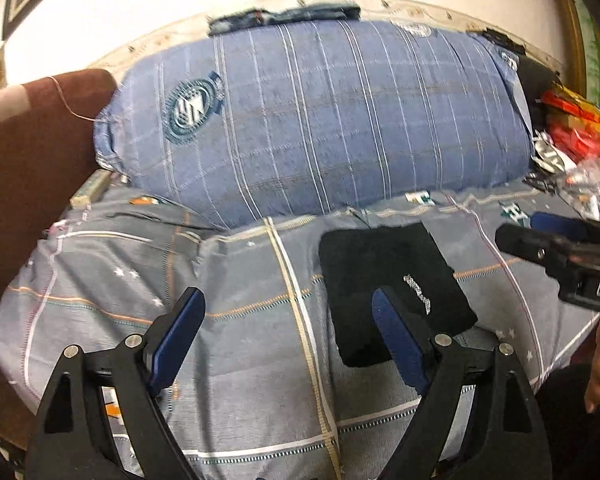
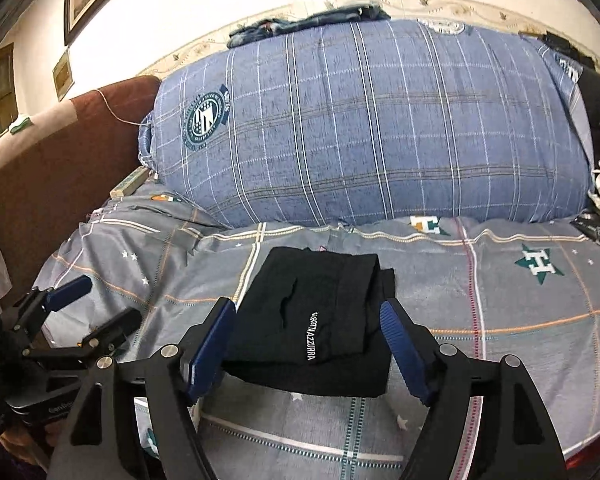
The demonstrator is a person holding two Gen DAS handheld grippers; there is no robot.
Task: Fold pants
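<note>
The black pants (image 2: 316, 320) lie folded into a small rectangle with white lettering on the grey patterned bedsheet (image 2: 500, 300). They also show in the left wrist view (image 1: 388, 280). My right gripper (image 2: 308, 312) is open and empty, hovering just above the near side of the folded pants. My left gripper (image 1: 288, 304) is open and empty, to the left of the pants over the sheet; it also shows at the left of the right wrist view (image 2: 100, 300). The right gripper's tip (image 1: 540, 240) shows at the right edge of the left wrist view.
A large blue plaid pillow (image 2: 380, 128) lies behind the pants against the wall. A brown headboard (image 2: 60, 152) stands at the left. Red and yellow packets (image 1: 576, 128) clutter the right edge. Dark clothing (image 1: 284, 18) rests on top of the pillow.
</note>
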